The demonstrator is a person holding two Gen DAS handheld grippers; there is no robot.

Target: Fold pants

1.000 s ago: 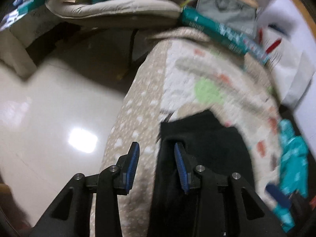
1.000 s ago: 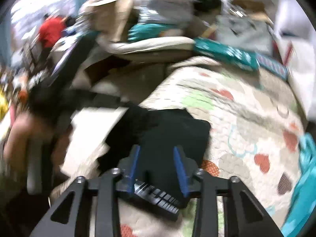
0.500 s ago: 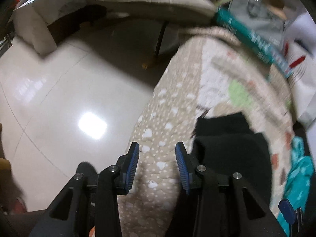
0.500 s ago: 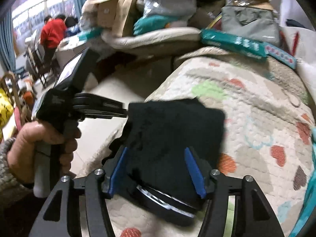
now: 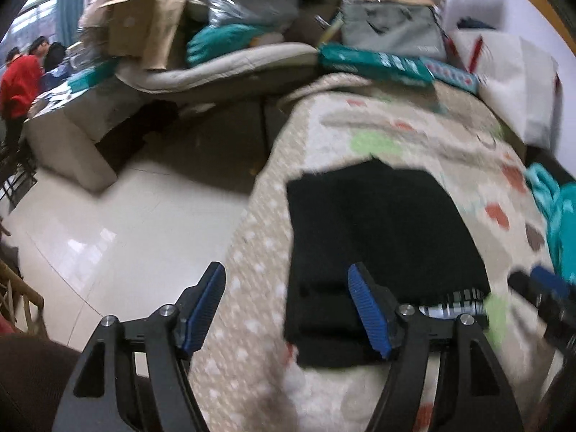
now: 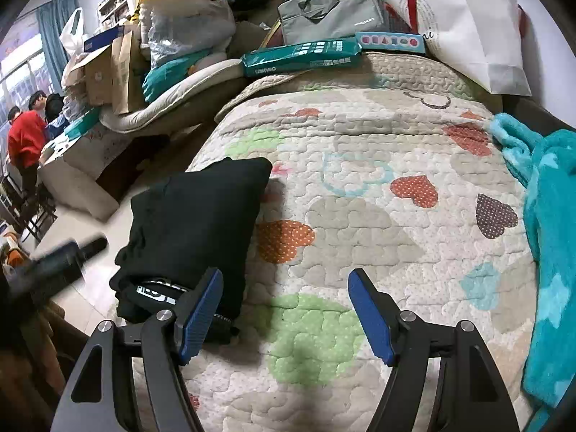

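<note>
Both hand-held grippers (image 5: pixel 286 309) (image 6: pixel 282 311) opening, now off folded pants (image 6: pixel 194 230).

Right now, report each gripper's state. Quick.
Left gripper: jaws opening, holding nothing; black folded pants lie by one finger.
Right gripper: jaws opening, holding nothing, over the quilt.

Black pants (image 6: pixel 194 223), folded into a compact bundle, lying at quilt (image 6: pixel 360 216) edge

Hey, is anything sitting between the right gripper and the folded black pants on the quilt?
Nothing visible. The right gripper, jaws opening and empty, hangs over bare quilt, with the pants just beside its left finger.
</note>
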